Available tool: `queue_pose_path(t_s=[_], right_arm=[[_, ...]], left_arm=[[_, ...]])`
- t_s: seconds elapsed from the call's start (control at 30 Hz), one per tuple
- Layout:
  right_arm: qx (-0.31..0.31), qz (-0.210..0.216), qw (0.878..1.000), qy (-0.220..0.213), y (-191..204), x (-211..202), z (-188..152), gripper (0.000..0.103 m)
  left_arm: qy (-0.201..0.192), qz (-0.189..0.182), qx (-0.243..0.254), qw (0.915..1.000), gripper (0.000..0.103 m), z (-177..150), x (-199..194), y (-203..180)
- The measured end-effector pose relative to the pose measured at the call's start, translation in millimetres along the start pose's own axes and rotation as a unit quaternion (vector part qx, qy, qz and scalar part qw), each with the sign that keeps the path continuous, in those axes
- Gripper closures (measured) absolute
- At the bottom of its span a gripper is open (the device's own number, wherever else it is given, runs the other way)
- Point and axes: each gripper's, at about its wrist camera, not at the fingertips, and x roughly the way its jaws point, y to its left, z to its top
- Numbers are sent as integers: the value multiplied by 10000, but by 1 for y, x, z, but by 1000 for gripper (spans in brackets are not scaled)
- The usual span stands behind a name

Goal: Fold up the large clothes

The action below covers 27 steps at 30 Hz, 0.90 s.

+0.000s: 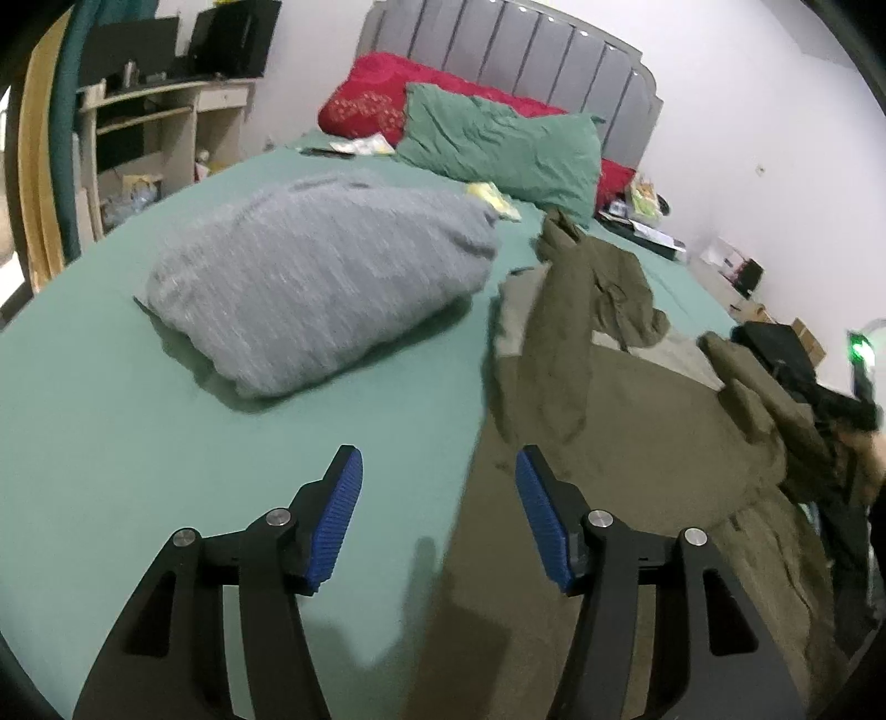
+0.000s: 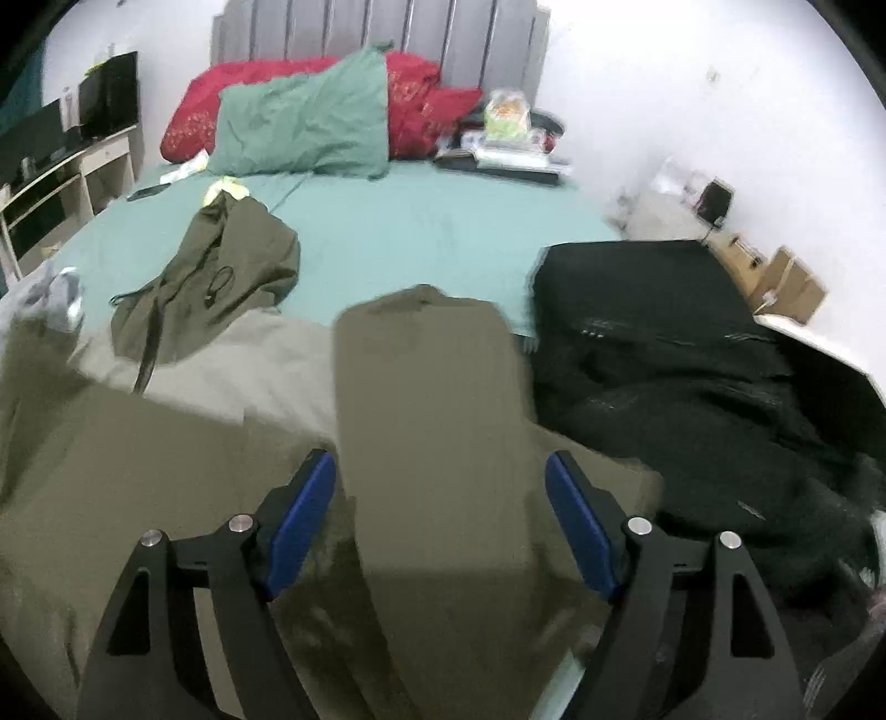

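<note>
Olive coat (image 2: 166, 443), a large hooded garment, lies spread over the near part of the green bed (image 1: 166, 443), and it is the piece in hand. Closest in, the right gripper (image 2: 440, 520) hangs over it with fingers (image 2: 304, 515) wide apart, clamped on nothing; a long olive sleeve (image 2: 432, 399) runs straight out between them, its long axis pointing away toward the headboard. The left gripper (image 1: 437, 515) is also spread and empty, straddling the coat's left edge: its left finger (image 1: 338, 520) over bare sheet, its right finger over olive cloth. So the coat lies below and to the right of the left gripper, directly under the right one, which looks nearer to a usable grasp on the sleeve.

Farther out, the coat's hood (image 2: 221, 266) with its drawcord rests toward the middle of the bed. Left of it sits a folded grey sweater (image 1: 321, 277); right of the sleeve, a black jacket (image 2: 664, 360) is heaped at the bed's edge. Farthest, a green pillow (image 1: 498, 149) leans on a red pillow (image 1: 365, 105) against the grey headboard (image 1: 526, 50).
</note>
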Motion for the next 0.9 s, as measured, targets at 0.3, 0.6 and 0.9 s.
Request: queue_pose_path(t_s=[0.3, 0.6, 0.9], right_arm=[[-94, -433, 9957, 816, 41, 104, 29, 100], [176, -207, 9891, -1447, -4, -104, 103, 101], [17, 1228, 9604, -2501, 58, -245, 150, 100]], left_arm=[[530, 45, -211, 9984, 42, -4, 30, 21], [186, -359, -161, 9991, 42, 5, -7, 9], [-145, -373, -229, 9989, 42, 5, -31, 20]])
